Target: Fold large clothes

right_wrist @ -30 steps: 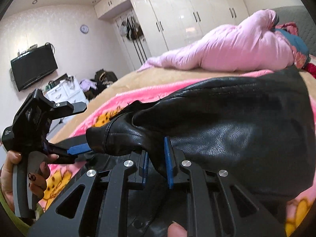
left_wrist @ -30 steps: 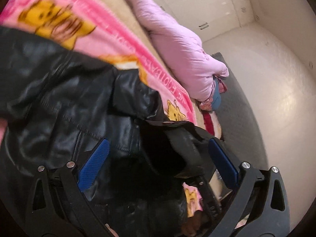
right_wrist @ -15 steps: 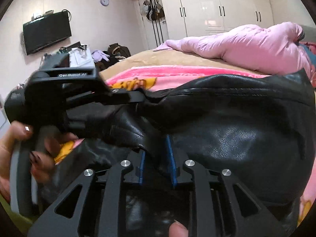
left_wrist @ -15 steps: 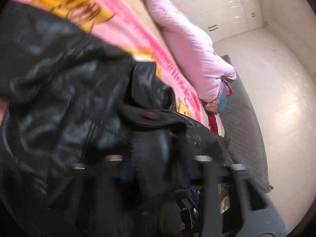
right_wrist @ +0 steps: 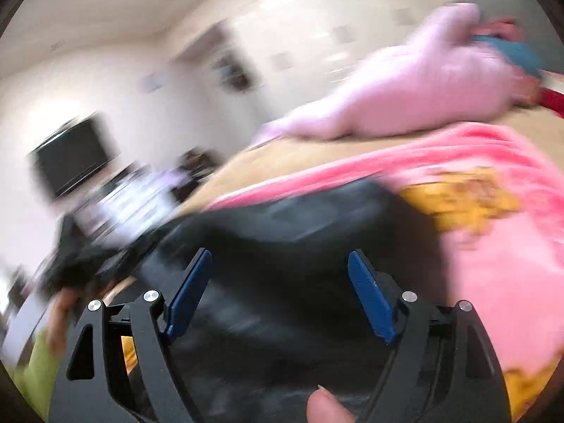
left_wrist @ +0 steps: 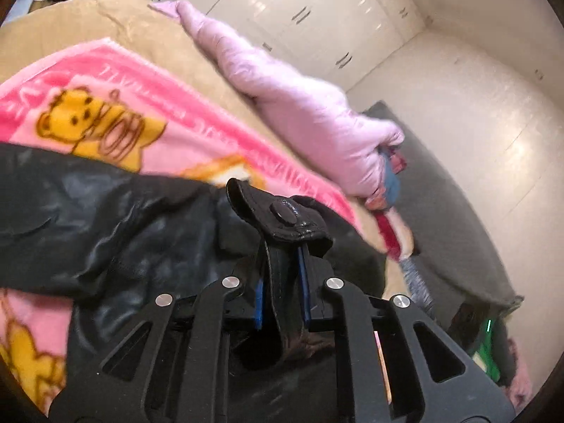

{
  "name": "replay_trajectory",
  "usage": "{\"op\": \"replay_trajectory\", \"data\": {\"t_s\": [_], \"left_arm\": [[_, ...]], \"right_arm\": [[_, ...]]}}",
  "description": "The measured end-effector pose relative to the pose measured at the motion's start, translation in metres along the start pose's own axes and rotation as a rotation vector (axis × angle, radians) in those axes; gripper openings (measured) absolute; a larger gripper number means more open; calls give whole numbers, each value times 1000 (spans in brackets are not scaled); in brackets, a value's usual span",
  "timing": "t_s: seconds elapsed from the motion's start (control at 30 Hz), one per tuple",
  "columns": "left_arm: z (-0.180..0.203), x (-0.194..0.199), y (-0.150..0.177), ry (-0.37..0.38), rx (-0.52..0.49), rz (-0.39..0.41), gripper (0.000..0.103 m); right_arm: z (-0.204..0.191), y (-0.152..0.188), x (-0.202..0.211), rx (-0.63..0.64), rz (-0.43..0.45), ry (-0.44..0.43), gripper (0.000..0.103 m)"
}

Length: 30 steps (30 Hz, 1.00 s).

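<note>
A black leather jacket [left_wrist: 123, 232] lies crumpled on a pink bear-print blanket [left_wrist: 105, 105] on the bed. My left gripper [left_wrist: 282, 250] is closing, and its blue pads press on the jacket's snap-button tab [left_wrist: 282, 211], which sticks up between them. In the blurred right wrist view my right gripper [right_wrist: 280, 253] is opening wide above the jacket [right_wrist: 299, 211], with nothing pinched between its pads. The left gripper [right_wrist: 81, 257] shows there as a dark smear at the left, held by a hand.
A pink puffy coat [left_wrist: 299, 105] lies across the far side of the tan bedsheet [left_wrist: 88, 24], with a grey headboard cushion [left_wrist: 440, 211] to its right. White wardrobes [left_wrist: 299, 10] stand behind. A wall television [right_wrist: 74, 158] and cluttered furniture are at the left.
My left gripper went from wide open to shut on the jacket's tab and rose. My right gripper let go of the leather fold, opened wide and swung sideways fast, blurring its view.
</note>
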State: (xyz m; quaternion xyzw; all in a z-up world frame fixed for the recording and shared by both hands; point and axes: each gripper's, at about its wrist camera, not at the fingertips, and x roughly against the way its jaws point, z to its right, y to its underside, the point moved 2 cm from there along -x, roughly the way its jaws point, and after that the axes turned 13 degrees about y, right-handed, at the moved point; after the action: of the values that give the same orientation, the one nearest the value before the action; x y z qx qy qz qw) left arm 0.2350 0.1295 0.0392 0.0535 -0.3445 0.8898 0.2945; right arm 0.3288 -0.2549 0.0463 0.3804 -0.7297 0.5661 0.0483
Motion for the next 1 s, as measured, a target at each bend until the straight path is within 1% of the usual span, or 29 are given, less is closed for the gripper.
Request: {"op": "replay_trajectory", "data": {"t_s": [0.03,0.07,0.1,0.13,0.17,0.2,0.23,0.27,0.3,0.33,0.37,0.5,0.57,0.6,0.63,0.67,0.7,0.73,0.77,0.8,0.83,0.87,0.93,0.97,1.0], "left_arm": [[-9,-1,8,-33,-3,-22,8],[-14,-6,12,-57,-1,-34,8],[-25,-7,18,-83,13,-46,8],[-33,-8,22,-96,29,-53,8],[-43,-9,28,-113,48,-63,8],[-50,-10,32,-130,54,-73,7],[-55,-11,35,-147,55,-81,8],[-59,-12,38,-159,56,-90,8],[-60,-11,40,-165,52,-92,8],[-60,-10,42,-172,45,-95,8],[-60,-9,44,-178,36,-99,8],[-54,-5,49,-195,1,-115,8],[-53,-1,53,-192,-2,-121,8],[-53,0,54,-191,-1,-121,8],[-53,1,54,-190,6,-120,8],[-54,1,54,-188,14,-119,8],[-56,1,53,-187,26,-116,8],[-56,0,51,-183,35,-113,8],[-56,0,49,-171,46,-106,8],[-56,0,46,-161,51,-97,8],[-54,-1,44,-154,54,-89,8],[-51,-3,42,-140,48,-86,8],[-48,-11,45,-134,33,-104,8],[-50,-18,49,-155,21,-134,8],[-55,-21,53,-182,22,-147,8]], "right_arm": [[20,-3,-4,-32,-6,118,78],[34,-5,-7,-51,-14,196,78],[58,-3,-12,-77,-45,312,78],[71,0,-19,-99,-83,392,76],[92,4,-28,-152,-141,457,76],[108,8,-33,-211,-165,439,76],[119,11,-39,-279,-187,395,76],[130,15,-45,-349,-216,348,76],[137,18,-54,-421,-244,278,76],[138,16,-63,-453,-255,230,77],[133,17,-70,-460,-265,201,80],[119,25,-100,-391,-324,221,82],[118,25,-109,-408,-330,200,81],[120,24,-113,-416,-327,178,78],[118,23,-116,-414,-324,149,61],[115,22,-118,-396,-328,130,49],[113,22,-121,-374,-328,151,41],[111,21,-120,-346,-319,190,24],[113,21,-118,-345,-302,218,18],[121,21,-114,-403,-286,220,16],[132,22,-113,-469,-274,212,11],[144,23,-109,-516,-259,235,8],[155,26,-111,-509,-254,294,7],[157,28,-112,-483,-265,353,0],[158,30,-112,-439,-278,435,0]]}}
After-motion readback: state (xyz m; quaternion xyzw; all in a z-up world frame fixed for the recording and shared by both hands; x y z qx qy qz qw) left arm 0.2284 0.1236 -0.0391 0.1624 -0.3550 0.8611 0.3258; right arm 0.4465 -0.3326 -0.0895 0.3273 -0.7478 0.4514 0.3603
